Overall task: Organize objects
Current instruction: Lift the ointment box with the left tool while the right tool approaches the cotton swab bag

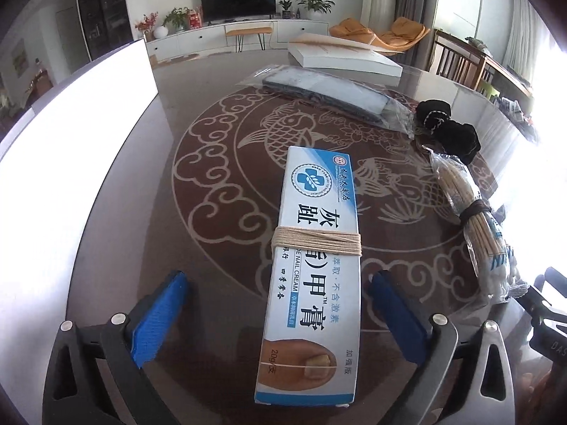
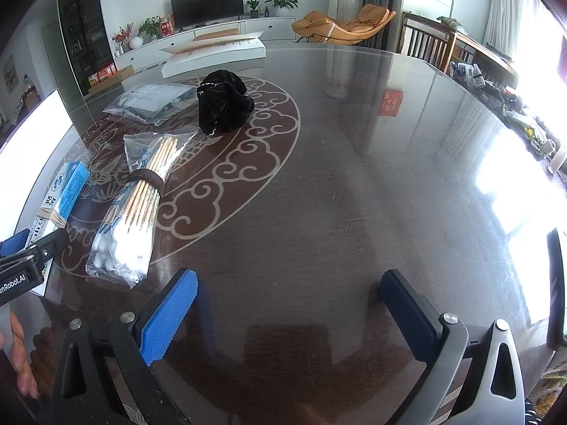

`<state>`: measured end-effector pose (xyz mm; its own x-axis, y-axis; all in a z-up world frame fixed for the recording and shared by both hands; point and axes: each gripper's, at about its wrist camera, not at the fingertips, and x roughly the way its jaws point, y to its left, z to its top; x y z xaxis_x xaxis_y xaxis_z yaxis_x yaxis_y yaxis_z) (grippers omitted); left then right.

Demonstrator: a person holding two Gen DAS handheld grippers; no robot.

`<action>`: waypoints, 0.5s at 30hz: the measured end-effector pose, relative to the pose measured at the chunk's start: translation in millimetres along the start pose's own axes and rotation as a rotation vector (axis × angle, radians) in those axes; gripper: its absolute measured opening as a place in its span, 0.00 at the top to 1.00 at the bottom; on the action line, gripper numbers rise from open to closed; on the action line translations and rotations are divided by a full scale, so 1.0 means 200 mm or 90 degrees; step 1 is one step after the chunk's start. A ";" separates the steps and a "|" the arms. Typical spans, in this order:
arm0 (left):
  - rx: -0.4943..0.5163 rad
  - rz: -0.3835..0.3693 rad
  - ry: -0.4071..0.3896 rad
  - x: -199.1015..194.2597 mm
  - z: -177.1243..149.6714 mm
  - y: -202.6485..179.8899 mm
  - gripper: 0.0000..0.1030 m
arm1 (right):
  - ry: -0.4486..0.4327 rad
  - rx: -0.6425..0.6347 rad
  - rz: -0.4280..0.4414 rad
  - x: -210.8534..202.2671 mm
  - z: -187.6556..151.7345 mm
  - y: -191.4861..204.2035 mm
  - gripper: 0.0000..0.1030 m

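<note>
Lying flat on glossy dark table [image 1: 149, 177], blue-and-white string-bound nail cream box [image 1: 315, 248] between wide-open left gripper [image 1: 276, 301]; right gripper [image 2: 288, 313] open, empty.

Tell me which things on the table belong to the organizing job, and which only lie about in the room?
Job: cream box, between the open left claw; swab bag; black cloth; clear pouch; white tray.
Lying about: TV, plants, orange chair.
</note>
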<state>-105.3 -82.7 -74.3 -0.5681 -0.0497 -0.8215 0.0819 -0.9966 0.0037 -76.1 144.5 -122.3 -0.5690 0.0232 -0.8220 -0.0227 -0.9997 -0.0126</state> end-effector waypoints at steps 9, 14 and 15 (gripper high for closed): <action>-0.001 0.000 -0.003 0.00 0.00 0.00 0.00 | 0.000 0.000 0.000 0.00 0.00 0.00 0.00; -0.001 0.000 -0.003 0.00 0.00 0.00 0.00 | 0.000 0.000 0.000 0.00 0.00 0.00 0.00; -0.001 0.000 -0.003 0.00 0.00 0.00 0.00 | 0.000 0.000 0.000 0.00 0.00 0.00 0.00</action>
<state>-105.0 -82.5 -74.4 -0.5718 -0.0501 -0.8189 0.0829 -0.9965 0.0030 -76.5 144.5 -122.8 -0.5691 0.0234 -0.8219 -0.0226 -0.9997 -0.0128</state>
